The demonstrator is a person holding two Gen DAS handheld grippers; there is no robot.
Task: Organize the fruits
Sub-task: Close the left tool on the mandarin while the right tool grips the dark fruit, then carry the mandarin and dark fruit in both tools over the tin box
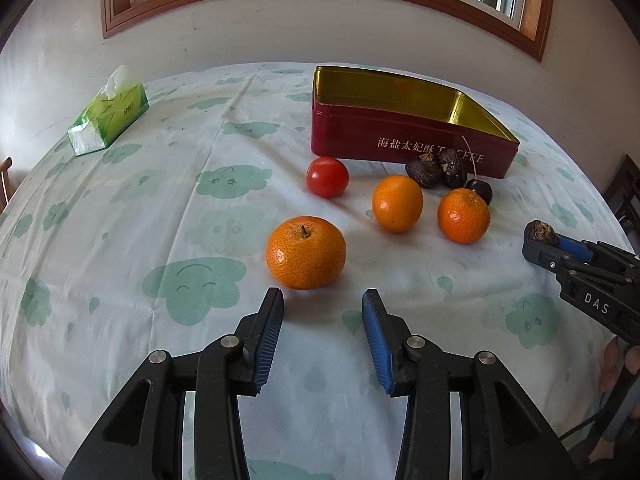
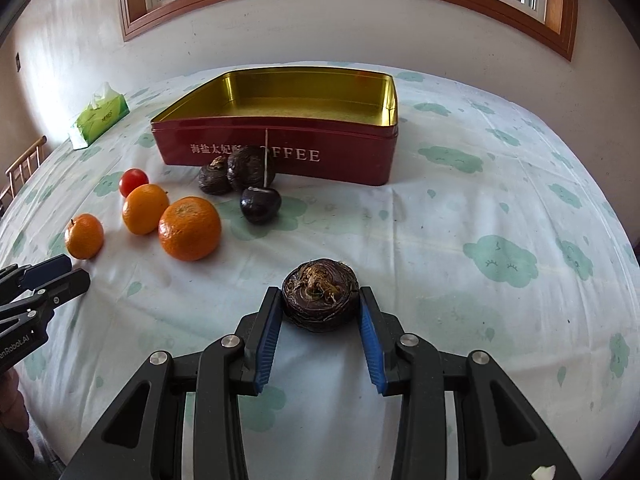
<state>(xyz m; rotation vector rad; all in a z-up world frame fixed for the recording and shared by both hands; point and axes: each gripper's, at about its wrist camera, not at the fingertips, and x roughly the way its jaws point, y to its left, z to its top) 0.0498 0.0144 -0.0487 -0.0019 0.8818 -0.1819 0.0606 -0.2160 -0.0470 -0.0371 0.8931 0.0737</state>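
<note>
My right gripper [image 2: 320, 306] is shut on a dark water chestnut [image 2: 320, 300], held just above the cloth; it also shows in the left wrist view [image 1: 540, 233]. My left gripper [image 1: 322, 300] is open and empty, just behind a stemmed orange [image 1: 306, 253]. Two more oranges [image 1: 397, 203] [image 1: 463, 216], a red tomato [image 1: 327, 177], two dark chestnuts [image 1: 436, 168] and a cherry [image 1: 479, 190] lie in front of the open red tin [image 1: 400, 140]. The tin [image 2: 360, 160] has nothing inside.
A green tissue pack [image 1: 108, 116] sits at the far left of the table. The table wears a white cloth with green clouds [image 2: 500, 260]. A wall and a wood-framed window stand behind. A chair back [image 2: 22, 168] shows at the left edge.
</note>
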